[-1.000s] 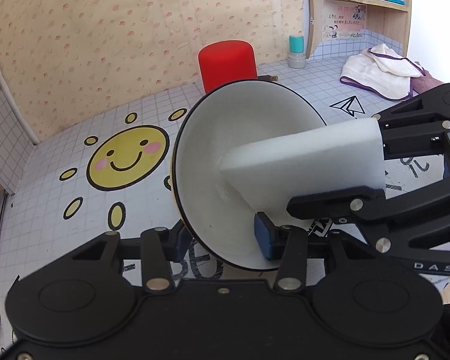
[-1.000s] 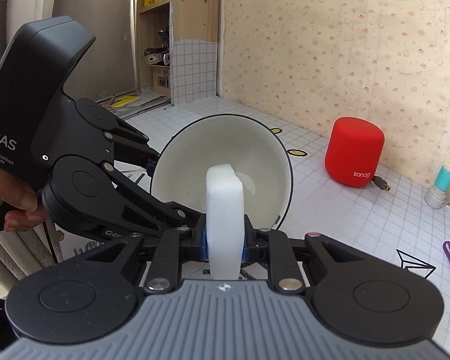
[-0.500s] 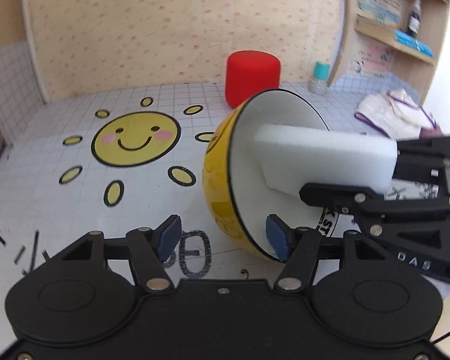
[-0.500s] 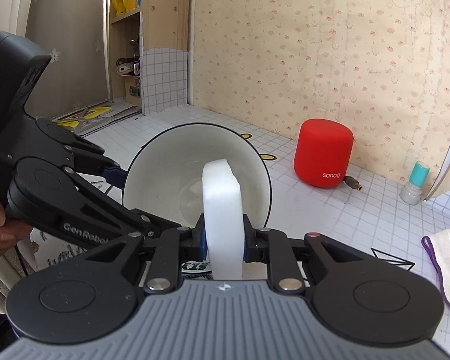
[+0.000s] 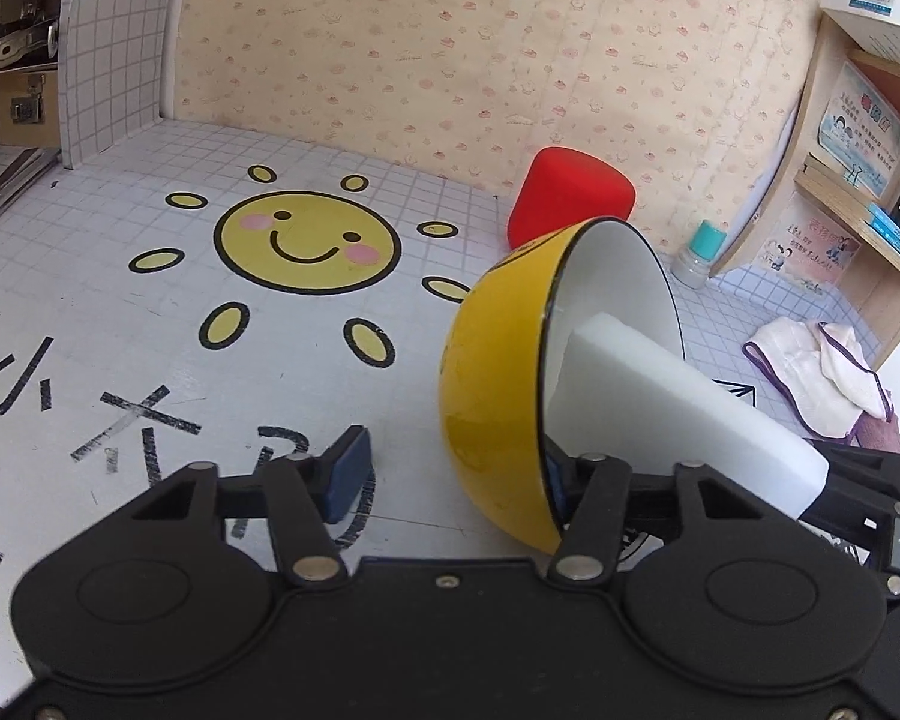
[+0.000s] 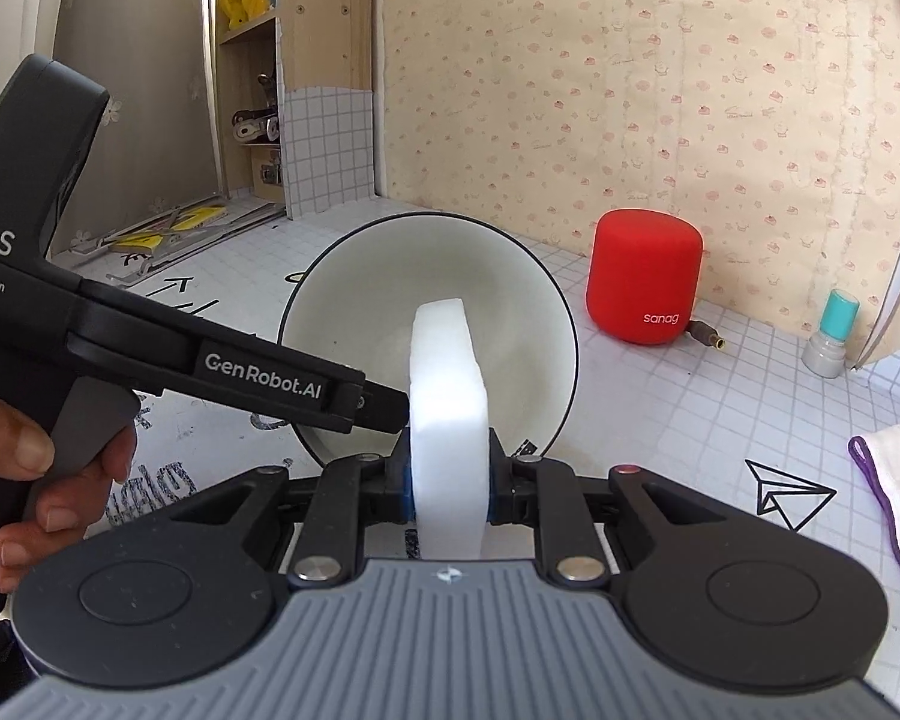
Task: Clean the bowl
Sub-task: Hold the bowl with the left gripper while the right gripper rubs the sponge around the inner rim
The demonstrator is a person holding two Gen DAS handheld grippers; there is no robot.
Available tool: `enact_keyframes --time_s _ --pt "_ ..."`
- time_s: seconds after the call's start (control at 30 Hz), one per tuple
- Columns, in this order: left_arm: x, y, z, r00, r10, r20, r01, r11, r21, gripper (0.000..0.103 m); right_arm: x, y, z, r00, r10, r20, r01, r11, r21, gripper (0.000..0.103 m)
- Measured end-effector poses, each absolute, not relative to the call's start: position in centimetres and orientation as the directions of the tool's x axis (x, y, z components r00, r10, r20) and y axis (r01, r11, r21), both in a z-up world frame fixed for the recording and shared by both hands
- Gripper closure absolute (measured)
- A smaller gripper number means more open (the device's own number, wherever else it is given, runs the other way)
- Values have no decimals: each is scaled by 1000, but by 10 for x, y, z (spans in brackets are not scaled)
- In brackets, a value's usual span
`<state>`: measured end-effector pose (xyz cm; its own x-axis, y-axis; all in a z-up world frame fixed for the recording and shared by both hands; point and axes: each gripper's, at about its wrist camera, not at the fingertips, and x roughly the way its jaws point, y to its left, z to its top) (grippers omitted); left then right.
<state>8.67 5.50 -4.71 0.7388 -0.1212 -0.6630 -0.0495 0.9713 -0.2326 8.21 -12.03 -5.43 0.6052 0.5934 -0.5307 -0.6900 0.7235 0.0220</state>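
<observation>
While the bowl (image 5: 498, 420) stands tipped on its edge on the tiled table (image 5: 150, 330), its white inside facing my right tongs, I am in the middle of the wiping step. The white sponge (image 5: 660, 414) reaches past the black rim and its far end lies against the inner wall. From the right wrist view the sponge (image 6: 447, 420) stands on edge, straight into the bowl (image 6: 390, 312).

My right gripper (image 6: 449, 483) is pressed together on the sponge, both blue pads flat against its sides. My left gripper (image 5: 450, 476) straddles the bowl's lower wall: one pad sits just inside the rim, the other is apart from the yellow outside, with a gap showing. Its jaws have just been closing with that wall between them, but they do not pinch it yet.

I judge the next move calls for a firm hold on the wall first, since a loose bowl would roll away under the sponge. Then the sponge should sweep round the inside.

My left hand (image 6: 48, 468) grips the handle with the tongs rolled onto their side, pointing down at the rim. The right tongs point down less steeply into the bowl.

Behind the bowl stands a red speaker (image 6: 645, 276), well apart; a cloth (image 5: 822, 372) lies off to the right.
</observation>
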Motion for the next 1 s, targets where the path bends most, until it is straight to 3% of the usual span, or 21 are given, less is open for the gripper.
enact_keyframes --time_s 0.07,0.47,0.57,1.0 --pt "86 58 -48 737 -152 -659 -36 964 -264 78 82 -121 -52 603 601 -525 -693 720 28 81" --pt "83 57 -36 714 -123 -689 113 992 -59 75 76 -110 -48 589 603 -538 -713 701 5 81" --pt "87 67 -36 691 -171 -702 135 985 -107 75 73 -105 -48 590 599 -541 -717 698 -9 80" --pt "84 68 -39 688 -199 -698 190 977 -92 71 74 -93 -49 643 553 -530 -666 746 -30 80"
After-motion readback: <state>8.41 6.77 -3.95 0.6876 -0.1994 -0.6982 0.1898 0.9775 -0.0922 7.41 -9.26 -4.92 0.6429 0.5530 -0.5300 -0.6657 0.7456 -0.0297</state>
